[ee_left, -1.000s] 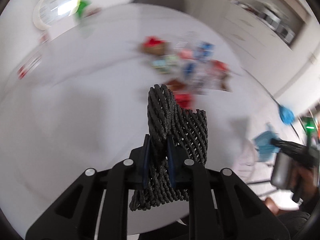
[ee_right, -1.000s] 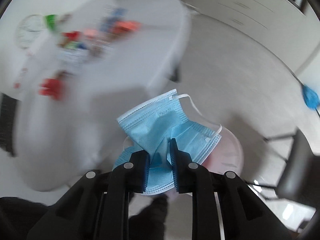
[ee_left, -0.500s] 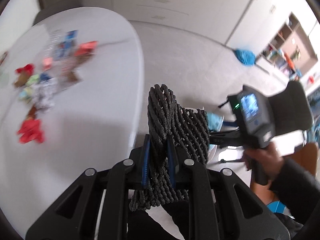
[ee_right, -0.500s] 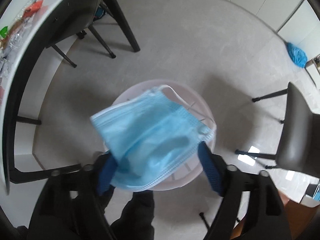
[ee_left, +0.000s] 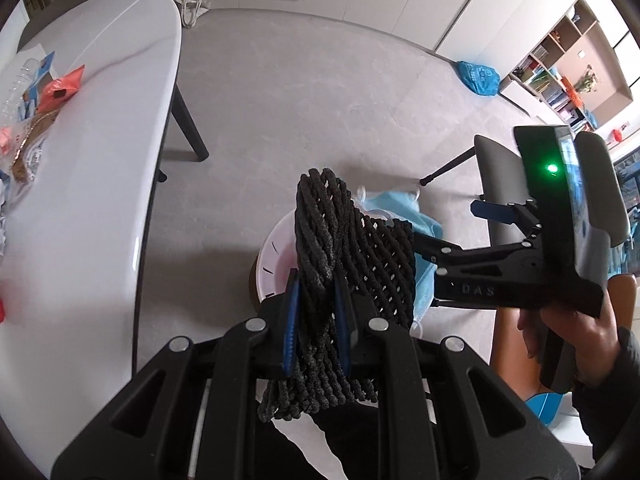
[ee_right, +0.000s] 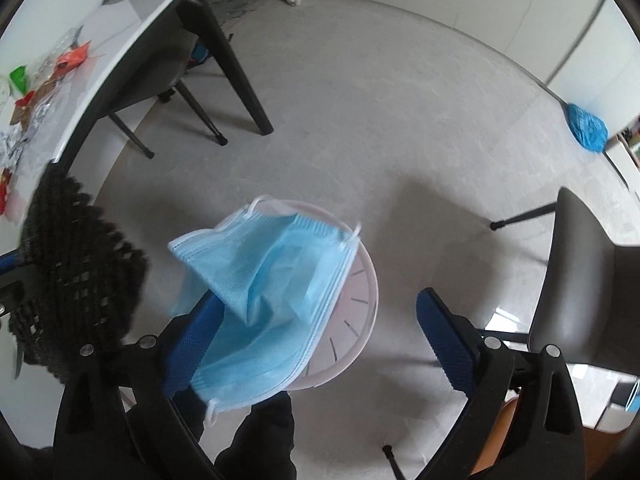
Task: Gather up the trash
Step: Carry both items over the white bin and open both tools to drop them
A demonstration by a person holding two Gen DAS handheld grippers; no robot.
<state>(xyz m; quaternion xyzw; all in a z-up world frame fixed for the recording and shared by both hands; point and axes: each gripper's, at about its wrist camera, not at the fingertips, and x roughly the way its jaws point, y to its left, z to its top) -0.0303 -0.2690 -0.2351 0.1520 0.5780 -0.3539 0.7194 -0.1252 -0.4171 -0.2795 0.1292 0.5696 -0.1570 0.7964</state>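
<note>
Only the right wrist view shows the right tongs (ee_right: 320, 332) spread, blue mask (ee_right: 272, 300) loose.

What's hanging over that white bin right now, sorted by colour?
Blue: 1, the face mask at the right gripper
Black: 1, the woven mesh piece in the left gripper
Total: 2, above the white bin

Both wrist cameras looked steeply down along their fingers at the floor (ee_left: 320, 92), close above the white bin (ee_right: 360, 280). The left view faced past the table's (ee_left: 100, 140) rounded end; the right view saw that end at its upper left. They shared the bin, mask (ee_right: 272, 288), black net (ee_left: 340, 248), table and grey chair (ee_right: 580, 288).
</note>
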